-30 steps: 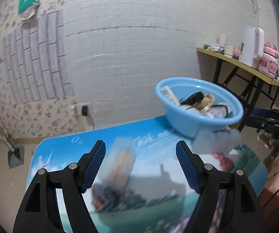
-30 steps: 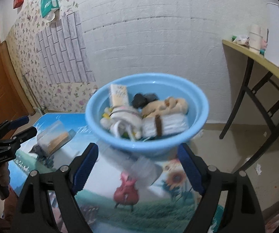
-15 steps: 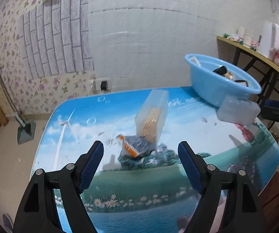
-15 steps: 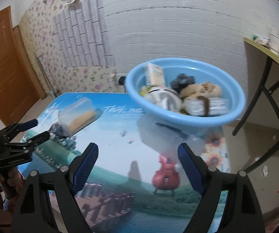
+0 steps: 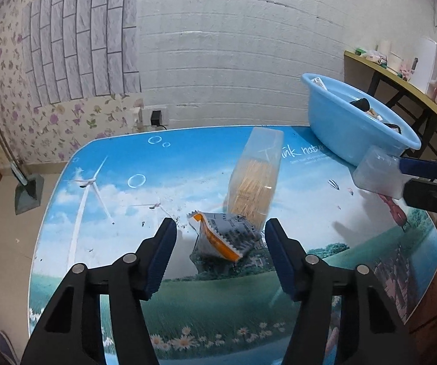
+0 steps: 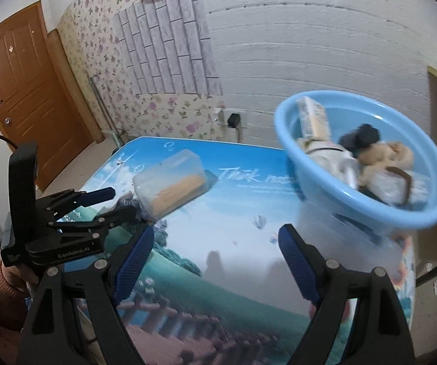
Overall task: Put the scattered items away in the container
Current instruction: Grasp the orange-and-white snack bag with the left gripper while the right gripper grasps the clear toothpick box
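A blue basin (image 5: 352, 127) holding several items stands at the table's far right corner; it also shows in the right wrist view (image 6: 367, 194). A clear box of toothpicks (image 5: 256, 179) lies mid-table, with a grey and orange snack packet (image 5: 223, 238) leaning on its near end. My left gripper (image 5: 220, 252) is open, with the packet lying between its fingertips. A small clear plastic box (image 5: 376, 176) lies by the basin, just in front of my right gripper (image 6: 215, 258), which is open and empty. In the right wrist view this box (image 6: 349, 237) is a blur.
The table (image 5: 121, 200) has a printed landscape top. A side table (image 5: 400, 82) with a kettle and cups stands to the right beyond the basin. A wooden door (image 6: 26, 91) is at the left. A wall runs close behind the table.
My left gripper pulled back from the basin, swung left and dropped towards the packet. My right gripper drew back from the basin and turned left; the small clear box now lies to its right.
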{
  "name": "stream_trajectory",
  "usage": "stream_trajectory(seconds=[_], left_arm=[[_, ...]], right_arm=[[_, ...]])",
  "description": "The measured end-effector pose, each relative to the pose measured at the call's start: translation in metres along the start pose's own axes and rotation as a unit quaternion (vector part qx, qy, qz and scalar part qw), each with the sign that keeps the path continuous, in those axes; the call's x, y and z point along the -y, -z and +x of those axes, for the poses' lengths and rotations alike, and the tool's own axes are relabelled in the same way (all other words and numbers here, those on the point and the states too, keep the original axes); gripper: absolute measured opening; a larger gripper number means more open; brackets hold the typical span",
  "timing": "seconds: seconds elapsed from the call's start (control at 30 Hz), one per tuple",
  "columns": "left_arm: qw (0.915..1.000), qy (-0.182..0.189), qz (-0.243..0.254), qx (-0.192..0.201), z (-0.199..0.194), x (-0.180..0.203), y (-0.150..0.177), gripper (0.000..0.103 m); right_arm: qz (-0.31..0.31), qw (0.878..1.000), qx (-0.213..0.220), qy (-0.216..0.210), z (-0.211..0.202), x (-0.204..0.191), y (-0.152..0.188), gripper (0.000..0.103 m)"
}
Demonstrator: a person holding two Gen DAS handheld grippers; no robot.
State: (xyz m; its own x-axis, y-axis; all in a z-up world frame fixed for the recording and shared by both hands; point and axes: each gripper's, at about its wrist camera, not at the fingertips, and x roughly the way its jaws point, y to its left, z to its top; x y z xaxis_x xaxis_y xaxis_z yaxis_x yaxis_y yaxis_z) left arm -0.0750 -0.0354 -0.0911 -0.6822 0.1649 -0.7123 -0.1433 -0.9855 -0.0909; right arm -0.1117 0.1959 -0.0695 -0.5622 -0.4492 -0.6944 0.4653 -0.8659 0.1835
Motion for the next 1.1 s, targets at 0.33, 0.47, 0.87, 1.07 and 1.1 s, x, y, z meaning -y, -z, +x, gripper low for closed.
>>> stream_trajectory(seconds=[0.33,0.47,0.87,1.07,1.1], left_arm=[[0.9985,0.053,0.008,-0.012,0.004,-0.014,0.000,0.032],[0.9986,0.052,0.000,-0.012,0.001,-0.025,0.001,0.031],[0.9988,0.039,-0.030,-0.005,0.003,-0.050,-0.001,0.031],[0.9988,0.038,-0.031,-0.004,0.004,-0.053,-0.002,0.031],[0.9988,0.037,-0.031,-0.004,0.004,-0.052,-0.002,0.031]], right_arm=[[-0.060,0.998,-0.024,-0.016,0.059,-0.034,-0.029,0.103],[-0.080,0.996,-0.032,-0.025,0.074,-0.042,-0.038,0.103],[-0.180,0.982,-0.052,-0.037,0.101,-0.066,-0.049,0.103],[-0.185,0.980,-0.061,-0.033,0.116,-0.067,-0.051,0.103],[-0.184,0.980,-0.068,-0.037,0.118,-0.066,-0.051,0.103]])
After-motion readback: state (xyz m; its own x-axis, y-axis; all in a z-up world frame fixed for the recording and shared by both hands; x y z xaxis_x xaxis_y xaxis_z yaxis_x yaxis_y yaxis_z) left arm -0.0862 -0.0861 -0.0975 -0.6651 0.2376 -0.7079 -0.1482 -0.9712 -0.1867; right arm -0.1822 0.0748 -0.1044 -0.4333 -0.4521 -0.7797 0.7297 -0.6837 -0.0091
